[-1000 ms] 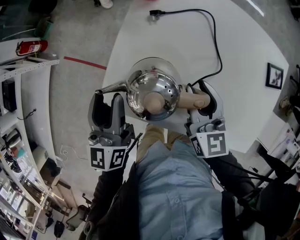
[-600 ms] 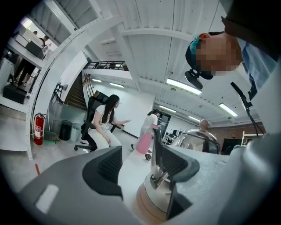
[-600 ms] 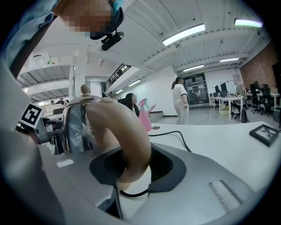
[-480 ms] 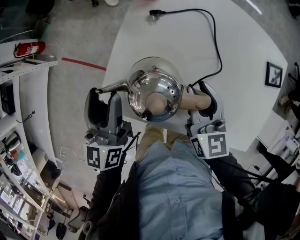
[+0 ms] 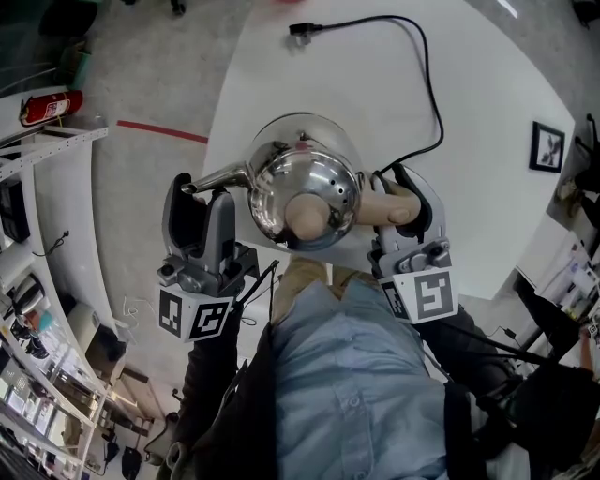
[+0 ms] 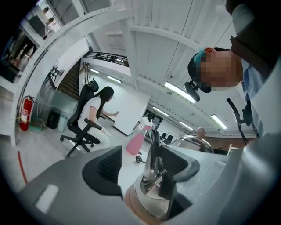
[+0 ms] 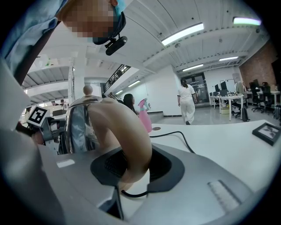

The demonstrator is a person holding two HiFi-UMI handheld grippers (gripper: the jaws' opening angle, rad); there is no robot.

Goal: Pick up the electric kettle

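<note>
A shiny steel electric kettle (image 5: 300, 183) with a beige lid knob hangs near the white round table's (image 5: 487, 216) near edge. My right gripper (image 5: 394, 197) is shut on its beige curved handle (image 5: 386, 202); its jaws have just been closing on it. In the right gripper view the handle (image 7: 127, 132) fills the gap between the pads, with the kettle body (image 7: 81, 127) behind it. My left gripper (image 5: 199, 202) stands open at the kettle's left, and the thin spout (image 5: 216, 176) lies across its fingertips. In the left gripper view the spout (image 6: 154, 149) rises between the jaws, nearer the right one.
A black power cord (image 5: 427, 84) runs from the kettle across the table to a plug (image 5: 300, 28). A framed picture (image 5: 547, 150) lies at the table's right. A pink spray bottle (image 6: 137, 140) stands farther off. White shelves (image 5: 56, 187) and a fire extinguisher (image 5: 47, 105) are left.
The kettle has shifted slightly left and looks a little larger. My left gripper slid left and toward me beside the spout. The right gripper has stayed on the handle.
</note>
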